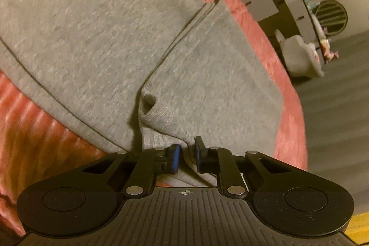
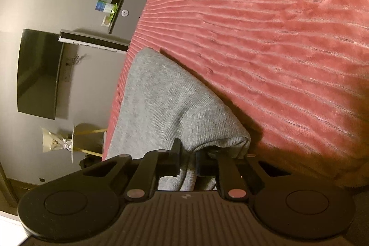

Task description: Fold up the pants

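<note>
Here, grey knit pants (image 1: 96, 34), layered folds, ribbed cuff, on pink bedspread (image 1: 258, 38)

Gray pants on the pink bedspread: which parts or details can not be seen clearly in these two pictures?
- Left wrist view: the gray pants run off the top and left edges; their full shape is unknown.
- Left wrist view: the cloth pinched in the left claw goes under the claw body.
- Right wrist view: the right claw covers the edge it holds; the layer count is unclear.
- Small items on the dark shelf are too small and blurred.
</note>
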A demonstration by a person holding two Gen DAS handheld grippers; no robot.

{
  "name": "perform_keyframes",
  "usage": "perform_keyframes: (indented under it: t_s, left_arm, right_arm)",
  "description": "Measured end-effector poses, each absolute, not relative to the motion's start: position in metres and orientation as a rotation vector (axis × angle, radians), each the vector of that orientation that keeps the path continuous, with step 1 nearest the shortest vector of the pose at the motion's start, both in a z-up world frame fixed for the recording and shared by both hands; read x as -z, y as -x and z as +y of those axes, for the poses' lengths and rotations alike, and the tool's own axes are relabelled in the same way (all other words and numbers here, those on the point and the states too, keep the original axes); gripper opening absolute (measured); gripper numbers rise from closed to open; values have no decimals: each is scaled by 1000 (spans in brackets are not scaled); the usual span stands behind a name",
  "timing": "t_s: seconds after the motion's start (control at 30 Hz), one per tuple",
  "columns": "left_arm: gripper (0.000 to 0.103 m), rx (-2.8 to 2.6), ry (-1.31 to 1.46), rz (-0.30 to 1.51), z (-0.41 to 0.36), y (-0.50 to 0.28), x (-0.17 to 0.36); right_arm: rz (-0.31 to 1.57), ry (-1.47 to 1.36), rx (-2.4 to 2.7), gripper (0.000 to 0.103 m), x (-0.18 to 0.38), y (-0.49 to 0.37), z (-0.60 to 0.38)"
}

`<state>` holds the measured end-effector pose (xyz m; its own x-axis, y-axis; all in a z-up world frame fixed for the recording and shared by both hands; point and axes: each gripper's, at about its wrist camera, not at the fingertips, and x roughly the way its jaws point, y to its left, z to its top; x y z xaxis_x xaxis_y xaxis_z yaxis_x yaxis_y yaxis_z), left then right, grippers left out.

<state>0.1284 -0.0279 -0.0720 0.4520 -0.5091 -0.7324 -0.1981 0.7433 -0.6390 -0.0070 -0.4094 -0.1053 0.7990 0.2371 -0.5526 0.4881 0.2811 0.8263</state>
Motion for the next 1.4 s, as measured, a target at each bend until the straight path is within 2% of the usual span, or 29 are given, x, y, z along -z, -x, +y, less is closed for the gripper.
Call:
perform_keyframes:
  t_s: [0.13,0.47,0.57,0.63,0.7,0.8,0.87,0.9,0.93,1.0,1.1,1.3,1.4]
  left_arm:
    - [11,232,657,1057,-30,-122,59]
    - [11,282,345,789,-39,-87,8]
    - [13,221,313,887,-43,-83,31]
    - [20,169,281,975,-43,-83,48]
    - [23,156,304,970,-37,-79,47]
    - [26,137,337,935,-26,-72,34]
    - [39,58,343,897,-16,-64,27]
    - [53,-26,314,859,-12,-57,23]
    - [55,-100,291,827,-9,-52,19]
    - [56,-138,329,778,1,-47,13]
    - [62,-42,330,804,-3,-61,8]
    - [62,26,362,805,-6,-76,13]
    - [58,88,390,871,-7,-82,19]
  right_arm:
    - [673,-1288,185,11,103,10,-408]
    - [658,-1225,131,11,91,14,-401]
    - [732,-1191,177,12,90,10,-399]
    - [805,-1143,246,15,89,8,-397]
    - [842,-1088,286,23,84,10,-396]
    - [883,-1011,314,40,76,19,-394]
    - [873,-966,316,40,67,30,-395]
    - [871,-941,315,40,62,34,-396]
    - [861,-914,314,40,58,39,-397]
    - [850,-869,312,40,50,46,-398]
    - [823,-849,279,40,42,50,-399]
    - [720,-707,171,36,16,33,-375]
    - [675,-680,99,36,14,21,-367]
